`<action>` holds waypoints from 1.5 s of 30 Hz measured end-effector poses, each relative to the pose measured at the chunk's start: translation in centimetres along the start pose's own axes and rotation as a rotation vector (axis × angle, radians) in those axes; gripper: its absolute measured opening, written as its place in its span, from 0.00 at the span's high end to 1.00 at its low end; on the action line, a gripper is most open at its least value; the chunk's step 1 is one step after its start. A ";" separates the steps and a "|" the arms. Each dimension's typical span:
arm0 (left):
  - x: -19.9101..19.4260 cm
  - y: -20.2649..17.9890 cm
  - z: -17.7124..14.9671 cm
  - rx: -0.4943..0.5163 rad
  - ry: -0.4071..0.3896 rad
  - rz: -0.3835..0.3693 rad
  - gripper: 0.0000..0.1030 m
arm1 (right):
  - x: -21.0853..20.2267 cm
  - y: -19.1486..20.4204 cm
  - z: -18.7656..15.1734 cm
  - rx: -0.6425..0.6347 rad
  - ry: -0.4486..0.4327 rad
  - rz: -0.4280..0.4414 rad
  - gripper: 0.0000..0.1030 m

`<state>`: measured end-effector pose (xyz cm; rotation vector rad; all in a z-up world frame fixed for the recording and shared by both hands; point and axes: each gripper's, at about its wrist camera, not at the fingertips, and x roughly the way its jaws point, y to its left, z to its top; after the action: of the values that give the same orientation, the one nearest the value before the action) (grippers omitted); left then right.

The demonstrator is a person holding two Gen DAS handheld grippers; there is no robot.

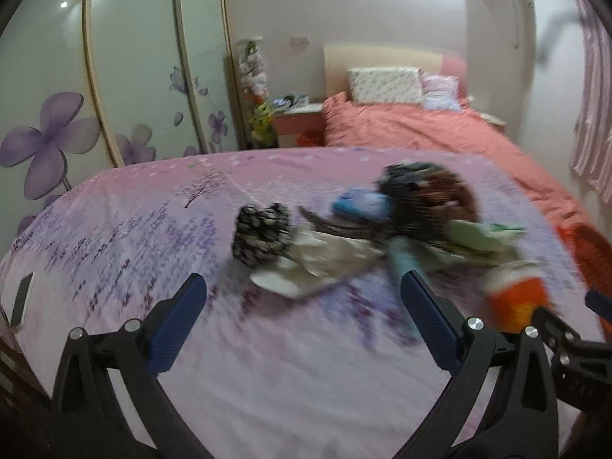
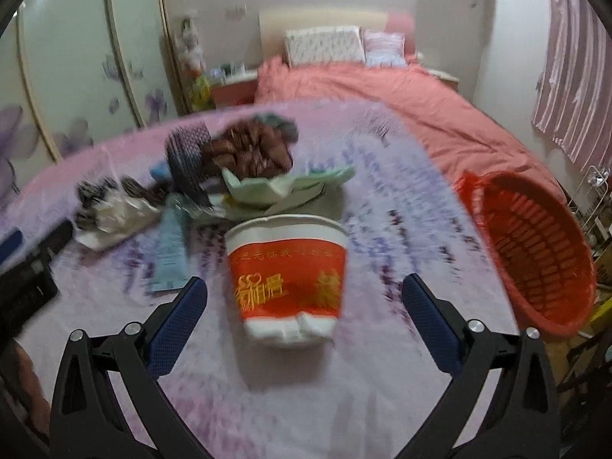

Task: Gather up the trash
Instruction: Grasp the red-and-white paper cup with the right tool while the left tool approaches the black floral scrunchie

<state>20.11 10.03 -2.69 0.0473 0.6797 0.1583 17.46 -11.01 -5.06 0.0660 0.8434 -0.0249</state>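
Two hand-held grippers stood over a table draped in a pink-and-lilac cloth [image 2: 344, 401], with a coral-covered bed [image 2: 382, 95] beyond it. The right gripper [image 2: 305, 294] had its jaws spread wide with nothing between the pads; a red-and-white paper cup [image 2: 288, 275] lay on the cloth directly ahead, between the two blue fingers but touching neither. The left gripper [image 1: 304, 302] was likewise spread and empty, aimed at a heap of litter: a crumpled black-and-white wrapper [image 1: 260, 235], whitish crumpled paper [image 1: 306, 264], a pale blue tube [image 1: 401, 260] and a brown mass [image 1: 432, 199] on green paper, their edges lost to blur. A red mesh basket [image 2: 535, 248], apparently the receptacle, lay tilted at the table's right edge, mouth toward the cup. Probable hazards: the thin cup could crush or skid on the loose cloth if the jaws closed off-centre; the tilted basket could roll off the edge if nudged; the overlapping scraps could drag one another when one was lifted.
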 end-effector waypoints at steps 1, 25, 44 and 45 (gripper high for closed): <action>1.2 0.5 0.4 -0.004 0.021 0.005 0.04 | 1.0 0.2 0.3 -0.003 0.029 -0.002 0.09; 10.6 2.1 2.0 -0.027 0.154 -0.115 0.44 | 4.4 -0.2 1.3 0.033 0.059 -0.036 0.48; 10.0 3.6 1.0 -0.069 0.164 -0.213 0.48 | 4.5 -1.4 0.9 0.023 0.053 -0.022 0.57; 10.2 3.4 0.8 -0.068 0.171 -0.216 0.47 | 4.4 -1.4 0.8 0.026 0.053 -0.021 0.56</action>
<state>27.96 15.01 -8.12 -0.1061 0.8440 -0.0231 20.92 -12.49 -7.85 0.0825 0.8972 -0.0535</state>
